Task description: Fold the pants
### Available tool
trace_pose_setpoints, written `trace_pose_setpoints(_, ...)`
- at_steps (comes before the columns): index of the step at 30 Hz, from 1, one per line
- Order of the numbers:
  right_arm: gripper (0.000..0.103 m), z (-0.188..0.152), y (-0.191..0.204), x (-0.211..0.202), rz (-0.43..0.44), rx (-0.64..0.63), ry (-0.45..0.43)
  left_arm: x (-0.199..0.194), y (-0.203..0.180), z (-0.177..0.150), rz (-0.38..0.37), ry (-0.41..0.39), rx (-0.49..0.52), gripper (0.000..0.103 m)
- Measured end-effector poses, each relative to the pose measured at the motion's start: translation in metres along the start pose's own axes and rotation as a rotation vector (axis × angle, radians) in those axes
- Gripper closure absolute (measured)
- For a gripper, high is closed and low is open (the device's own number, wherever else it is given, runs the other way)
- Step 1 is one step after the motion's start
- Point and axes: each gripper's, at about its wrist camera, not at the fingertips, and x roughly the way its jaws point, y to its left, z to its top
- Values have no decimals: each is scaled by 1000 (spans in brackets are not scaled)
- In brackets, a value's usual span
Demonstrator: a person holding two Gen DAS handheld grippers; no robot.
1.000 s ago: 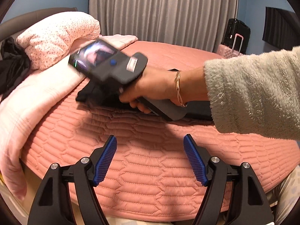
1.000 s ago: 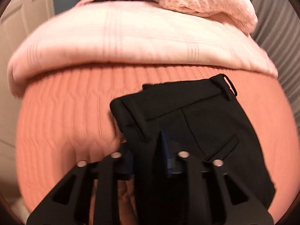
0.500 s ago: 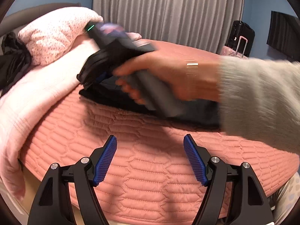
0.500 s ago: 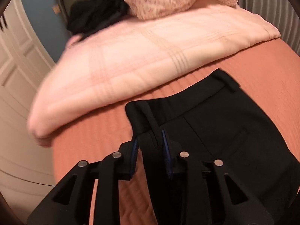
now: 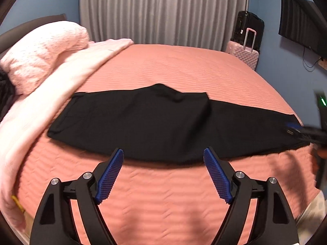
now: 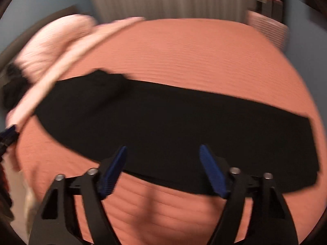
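The black pants [image 5: 155,122] lie flat across the salmon quilted bed [image 5: 173,67], waistband at the left, legs stretched to the right, folded lengthwise. My left gripper [image 5: 163,175] is open and empty, just in front of the pants' near edge. My right gripper [image 6: 163,169] is open and empty, hovering over the near edge of the pants [image 6: 173,126]; this view is blurred by motion. The right gripper also shows at the far right of the left wrist view [image 5: 302,131], near the leg ends.
A pale pink blanket [image 5: 51,85] and a pink dotted pillow [image 5: 40,49] lie along the bed's left side. Grey curtains [image 5: 163,10] hang behind. A pink suitcase [image 5: 244,53] and a black one stand at the back right.
My right gripper has let go of the pants' waistband, opened, and swung from the left end to the right side of the bed. The pants now lie flat. My left gripper stayed open.
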Motion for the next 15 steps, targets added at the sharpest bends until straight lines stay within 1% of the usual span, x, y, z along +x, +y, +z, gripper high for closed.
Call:
trace_pose_setpoints(1,50,0,-32,-4,-47,55,3,13,-8,8,-11,11,-5,25)
trace_pose_setpoints(2,50,3,-69,-11,-98,110,-10,25,-14,15,-17,26,-13,25)
trace_pose_setpoints(4,50,11,-115,-12,-187,148,-17,48,-26,29,-30,55,-46,25)
trace_pose_setpoints(5,50,14,-147,-7,-249,185,1,60,-32,38,-40,80,-80,25)
trace_pose_setpoints(7,50,12,-192,-4,-292,248,28,69,-42,48,-65,102,-140,25)
trace_pose_setpoints(8,50,8,-217,-8,-289,284,25,71,-48,53,-84,101,-159,25)
trace_pose_setpoints(10,50,0,-245,-7,-265,325,43,68,-62,58,-88,82,-141,25)
trace_pose_setpoints(13,50,-9,-258,6,-224,358,70,71,-88,58,-51,81,-52,25)
trace_pose_setpoints(15,50,-11,-251,13,-184,349,60,73,-103,55,-47,96,-12,25)
